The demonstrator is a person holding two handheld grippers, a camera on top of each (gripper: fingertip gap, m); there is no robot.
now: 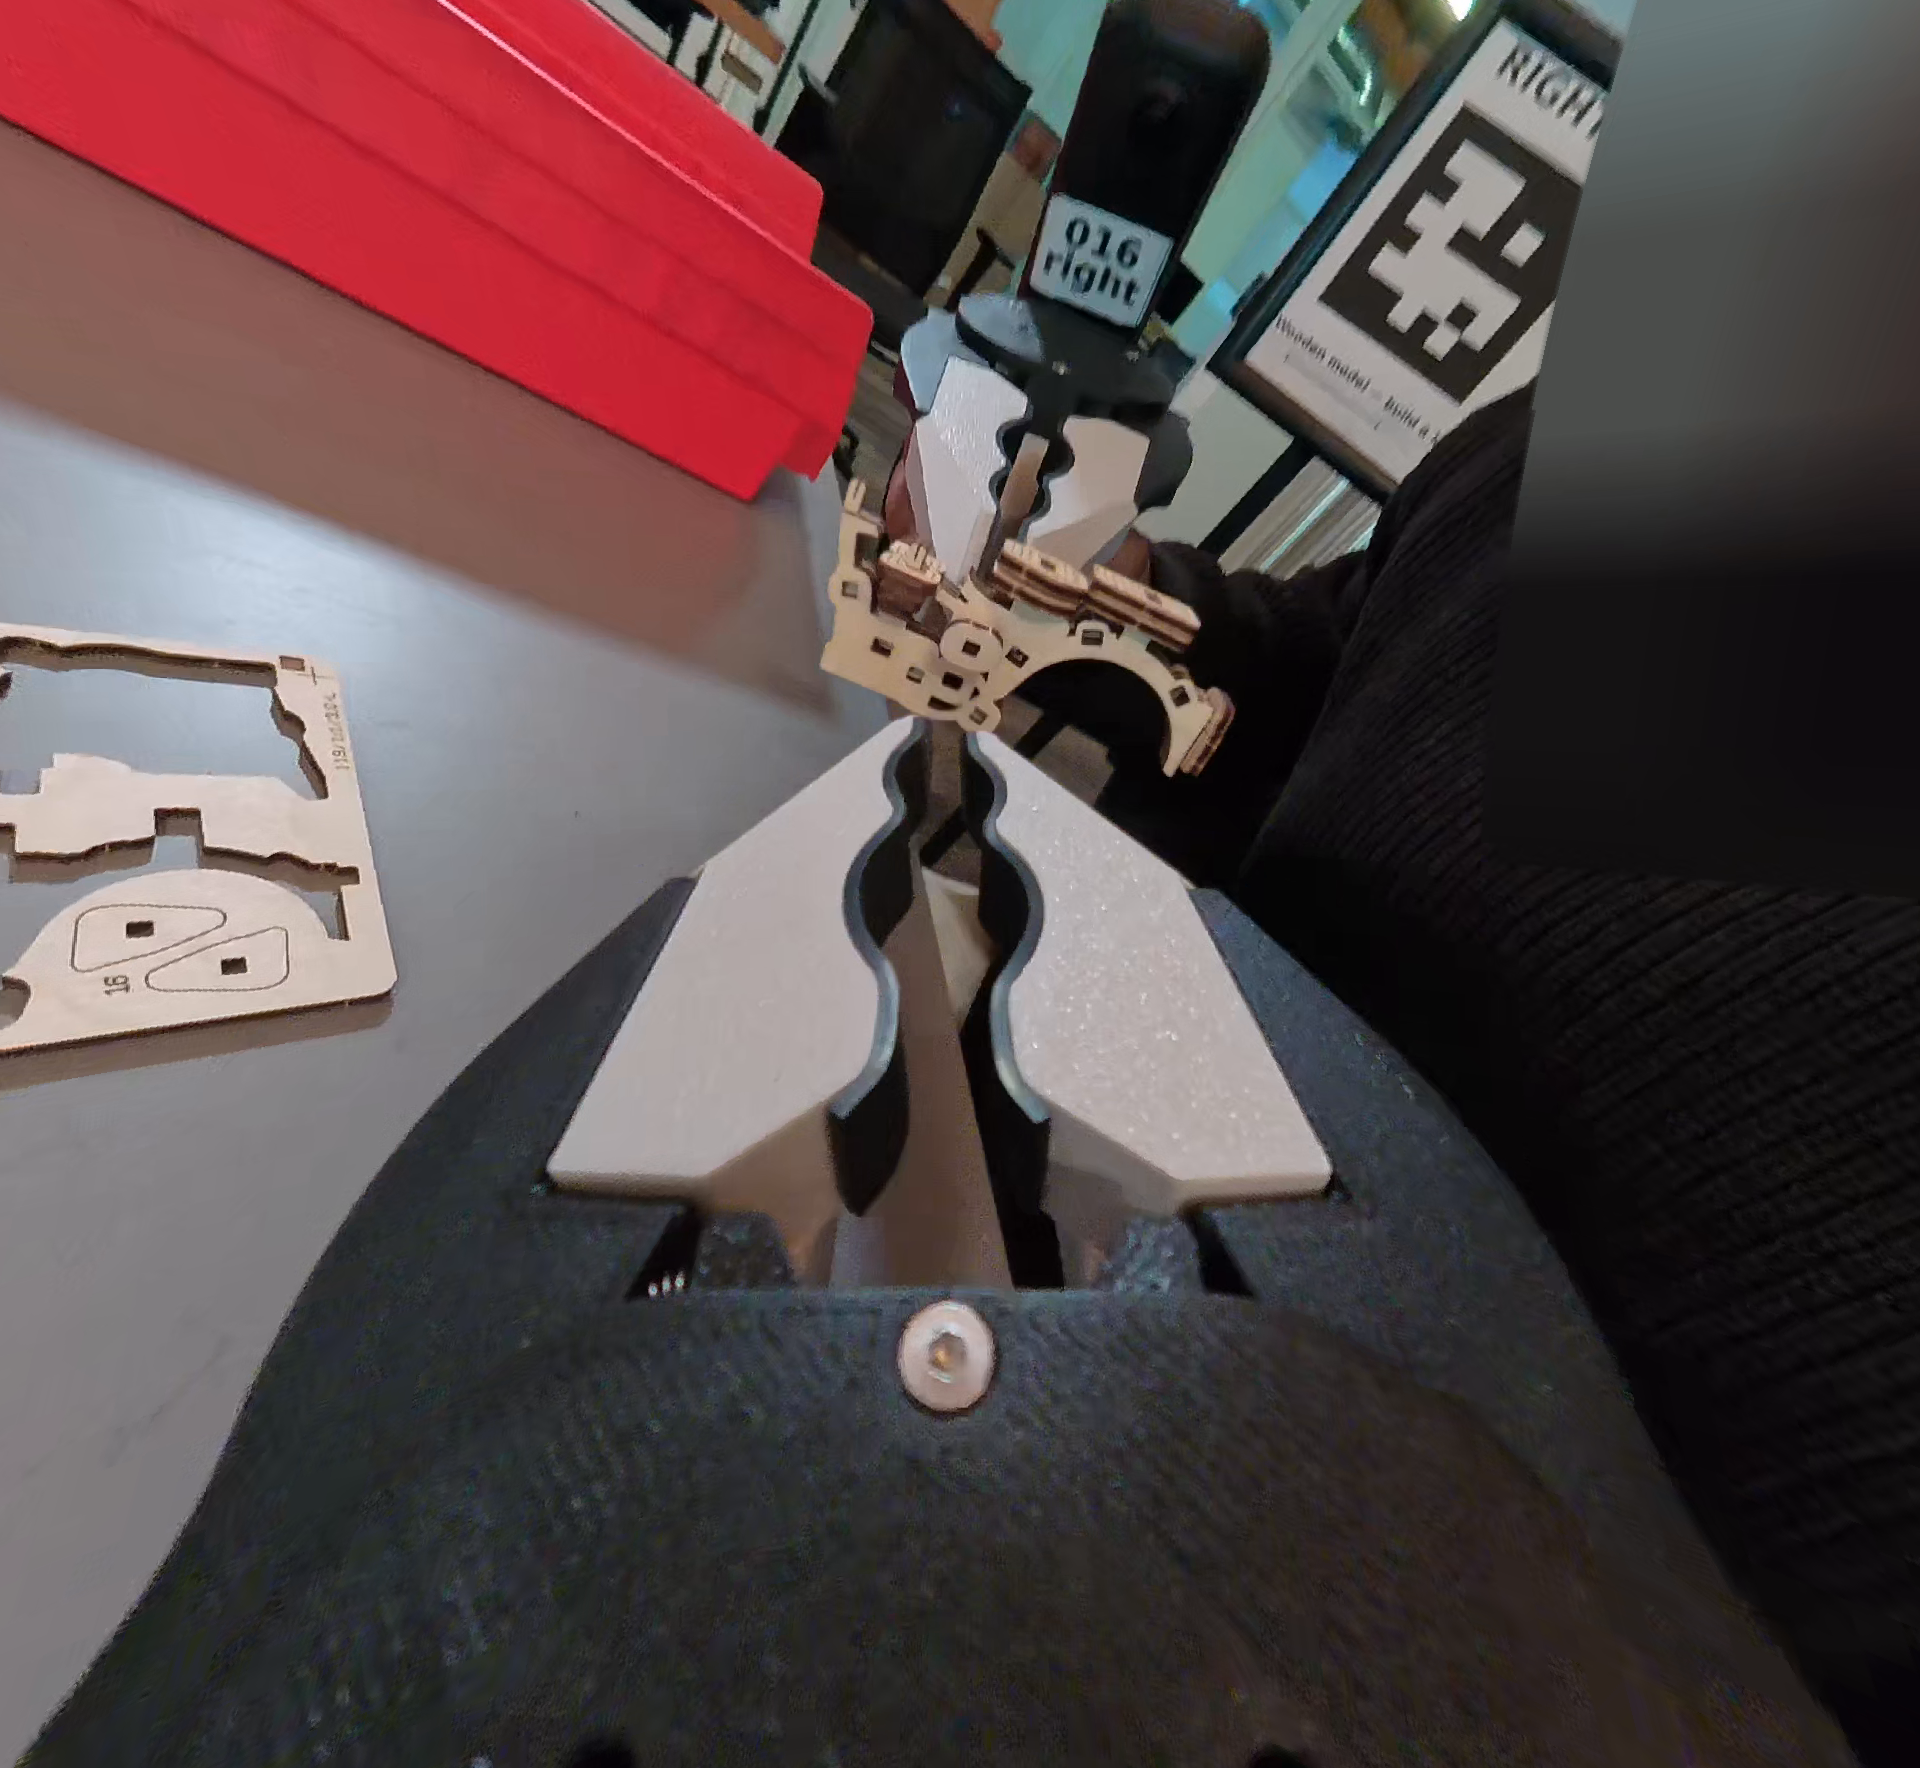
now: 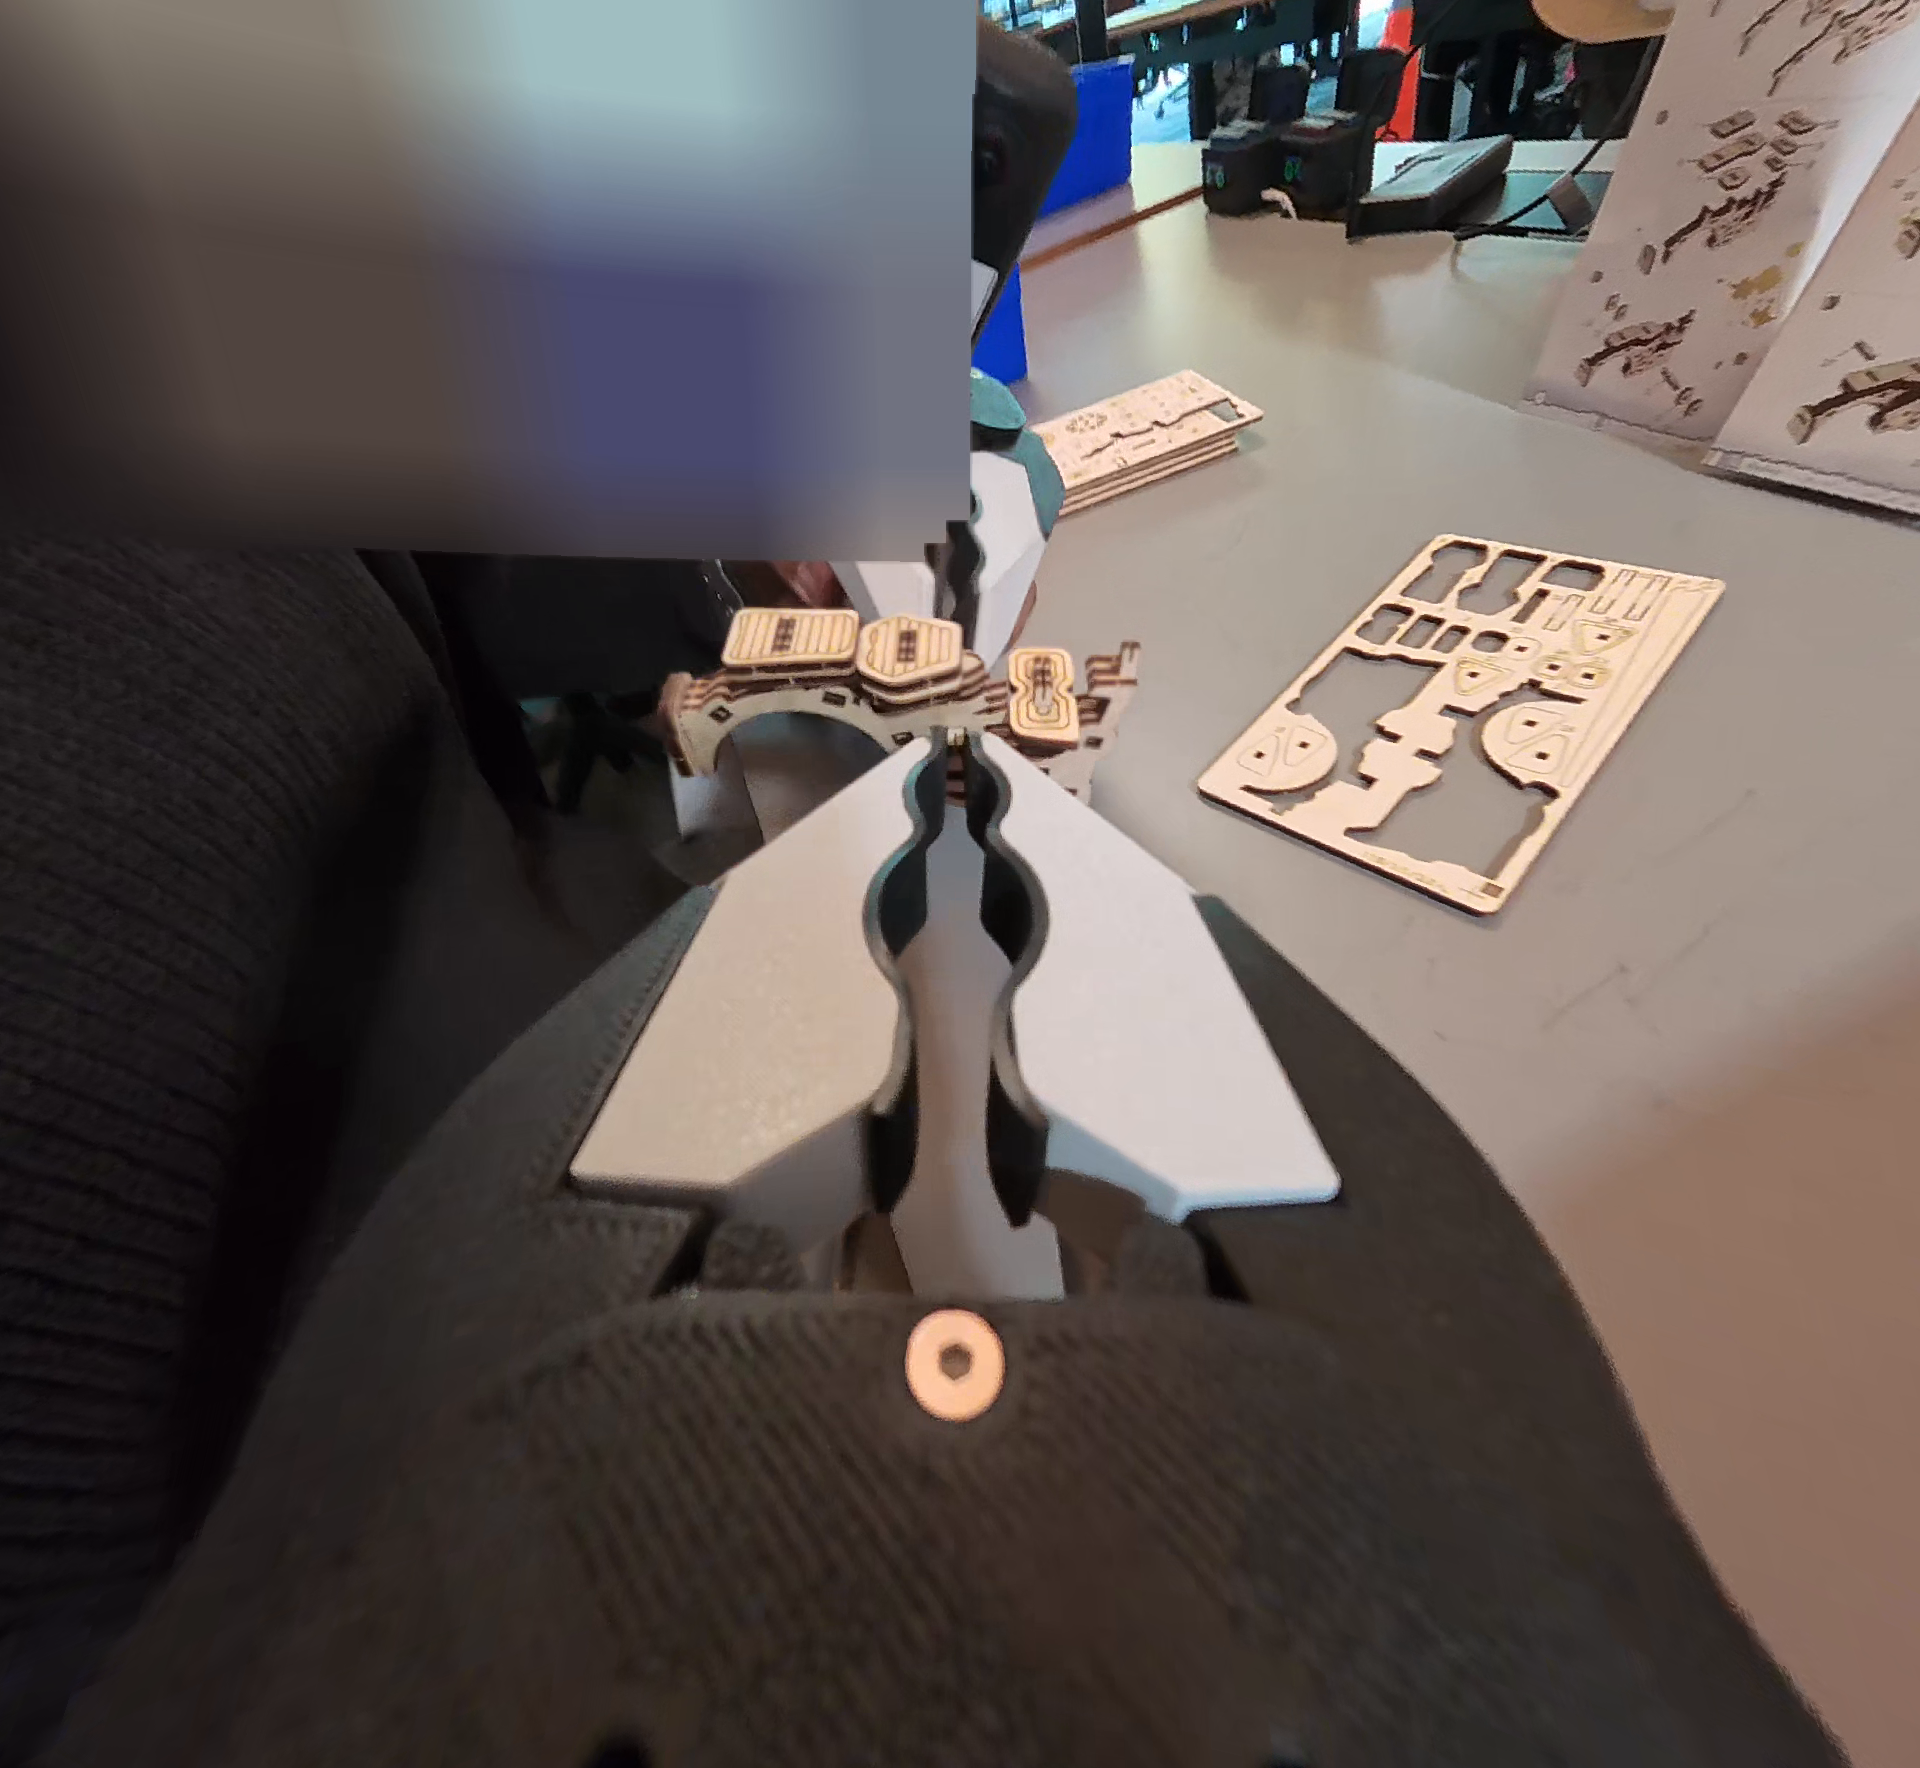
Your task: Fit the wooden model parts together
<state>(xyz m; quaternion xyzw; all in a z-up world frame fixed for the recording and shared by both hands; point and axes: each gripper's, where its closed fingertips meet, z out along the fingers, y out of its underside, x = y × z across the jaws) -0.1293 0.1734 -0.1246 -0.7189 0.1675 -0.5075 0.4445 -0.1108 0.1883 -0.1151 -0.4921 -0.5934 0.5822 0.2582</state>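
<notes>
A partly built wooden model (image 1: pixel 997 648) with an arch and small layered plates is held in the air between the two grippers. It also shows in the right wrist view (image 2: pixel 894 679). My left gripper (image 1: pixel 940 731) has its jaws nearly together on the model's lower edge. It reaches the model from the far side in the right wrist view (image 2: pixel 971 617). My right gripper (image 2: pixel 951 750) is shut on the model's near edge, with a small wooden tab showing between the tips. In the left wrist view the right gripper (image 1: pixel 997 555) grips the model from behind.
A red box (image 1: pixel 416 160) lies at the back left of the grey table (image 1: pixel 520 679). A punched-out wooden parts sheet (image 2: pixel 1455 721) lies flat to the right, and also shows in the left wrist view (image 1: pixel 177 845). A stack of sheets (image 2: pixel 1143 440) and instruction pages (image 2: pixel 1766 212) stand farther back. A black sleeve (image 2: pixel 208 887) fills the left. My two grippers' fingertips are within a few centimetres of each other.
</notes>
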